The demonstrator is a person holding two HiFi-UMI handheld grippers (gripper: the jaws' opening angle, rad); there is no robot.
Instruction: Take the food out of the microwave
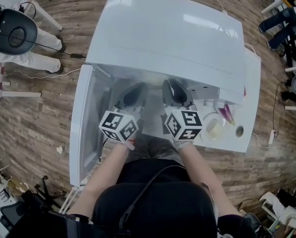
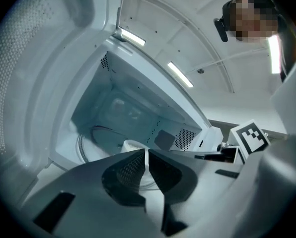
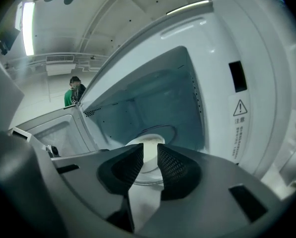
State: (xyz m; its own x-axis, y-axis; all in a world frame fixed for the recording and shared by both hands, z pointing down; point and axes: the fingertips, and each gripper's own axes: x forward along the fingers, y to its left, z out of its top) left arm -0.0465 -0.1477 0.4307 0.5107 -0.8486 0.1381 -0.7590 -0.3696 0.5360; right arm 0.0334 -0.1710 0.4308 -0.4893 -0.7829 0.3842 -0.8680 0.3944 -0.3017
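Observation:
A white microwave (image 1: 163, 33) stands on a white table with its door (image 1: 83, 128) swung open to the left. Inside, a white bowl of food (image 3: 147, 142) sits on the glass turntable (image 3: 170, 129); the left gripper view also shows the bowl (image 2: 132, 145). Both grippers reach into the cavity mouth side by side. My left gripper (image 2: 147, 155) is shut with nothing between its jaws, short of the bowl. My right gripper (image 3: 150, 150) is open, and the bowl shows through the gap just beyond its tips, untouched. In the head view the cavity is hidden under the microwave's top.
Right of the microwave the table (image 1: 252, 93) carries a tape roll (image 1: 213, 127), a pink packet (image 1: 226, 114) and a small round thing (image 1: 239, 131). A person in white (image 1: 34, 53) stands beside a black chair (image 1: 11, 31) at upper left. Wooden floor surrounds the table.

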